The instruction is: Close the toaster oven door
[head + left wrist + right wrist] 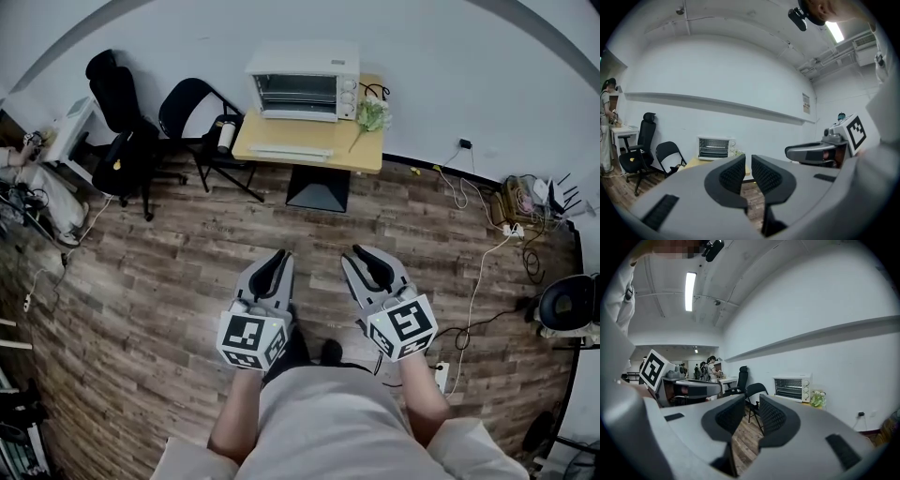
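Observation:
A white toaster oven (pixel 302 80) stands at the back of a small wooden table (pixel 361 150) against the far wall. Its racks show, and its door (pixel 291 150) appears folded down flat in front of it. Both gripper views also catch the oven (pixel 714 147) (pixel 791 387), small and far off. I hold both grippers low over the wood floor, well short of the table. My left gripper (pixel 278 258) (pixel 748 159) is shut and empty. My right gripper (pixel 366 255) (pixel 752 399) is open, with nothing between its pads.
A small green plant (pixel 372 114) sits on the table right of the oven. A black folding chair (pixel 192 108) and an office chair (pixel 117 103) stand left of the table. Cables and a power strip (pixel 511 220) lie along the right wall. A person (pixel 605 126) stands at a desk far left.

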A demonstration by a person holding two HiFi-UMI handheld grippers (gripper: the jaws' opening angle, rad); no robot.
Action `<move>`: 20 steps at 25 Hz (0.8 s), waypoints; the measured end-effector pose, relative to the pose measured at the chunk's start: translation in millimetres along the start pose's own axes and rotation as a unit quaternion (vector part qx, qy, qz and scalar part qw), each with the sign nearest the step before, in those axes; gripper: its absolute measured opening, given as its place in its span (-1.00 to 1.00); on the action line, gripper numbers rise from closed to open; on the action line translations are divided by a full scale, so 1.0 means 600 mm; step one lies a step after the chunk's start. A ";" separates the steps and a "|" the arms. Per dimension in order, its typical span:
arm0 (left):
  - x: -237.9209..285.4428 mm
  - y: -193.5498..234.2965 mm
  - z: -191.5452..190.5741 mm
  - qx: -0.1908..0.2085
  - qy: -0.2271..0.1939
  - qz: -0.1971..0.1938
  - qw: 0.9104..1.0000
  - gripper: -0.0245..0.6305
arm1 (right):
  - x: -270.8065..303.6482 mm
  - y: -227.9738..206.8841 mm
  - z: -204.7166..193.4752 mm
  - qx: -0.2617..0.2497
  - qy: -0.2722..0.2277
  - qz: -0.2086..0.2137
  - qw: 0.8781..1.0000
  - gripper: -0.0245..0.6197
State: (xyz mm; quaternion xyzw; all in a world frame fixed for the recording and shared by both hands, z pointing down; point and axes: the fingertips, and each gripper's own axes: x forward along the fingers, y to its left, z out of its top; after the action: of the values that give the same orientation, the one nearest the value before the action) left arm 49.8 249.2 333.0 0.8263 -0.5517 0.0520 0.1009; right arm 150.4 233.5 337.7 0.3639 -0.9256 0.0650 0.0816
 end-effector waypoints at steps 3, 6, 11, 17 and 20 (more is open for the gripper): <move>0.024 0.023 0.009 0.003 -0.001 -0.009 1.000 -0.86 | 0.026 -0.017 0.007 0.000 0.003 -0.014 1.000 -0.55; 0.048 0.056 0.017 0.006 -0.002 -0.013 1.000 -0.80 | 0.057 -0.030 0.015 0.002 0.005 -0.025 1.000 -0.51; 0.083 0.114 0.033 0.006 -0.003 -0.027 1.000 -0.71 | 0.119 -0.043 0.035 0.003 0.005 -0.042 0.999 -0.50; 0.115 0.189 0.054 0.013 -0.005 -0.049 0.999 -0.67 | 0.195 -0.048 0.056 0.005 0.005 -0.065 0.998 -0.50; 0.127 0.228 0.058 0.012 -0.004 -0.056 0.998 -0.67 | 0.231 -0.044 0.061 0.006 0.007 -0.074 0.997 -0.50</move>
State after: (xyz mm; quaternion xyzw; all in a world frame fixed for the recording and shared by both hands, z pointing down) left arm -47.9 121.9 329.3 0.8574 -0.5040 0.0498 0.0917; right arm 64.7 115.7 330.8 0.4318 -0.8949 0.0667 0.0905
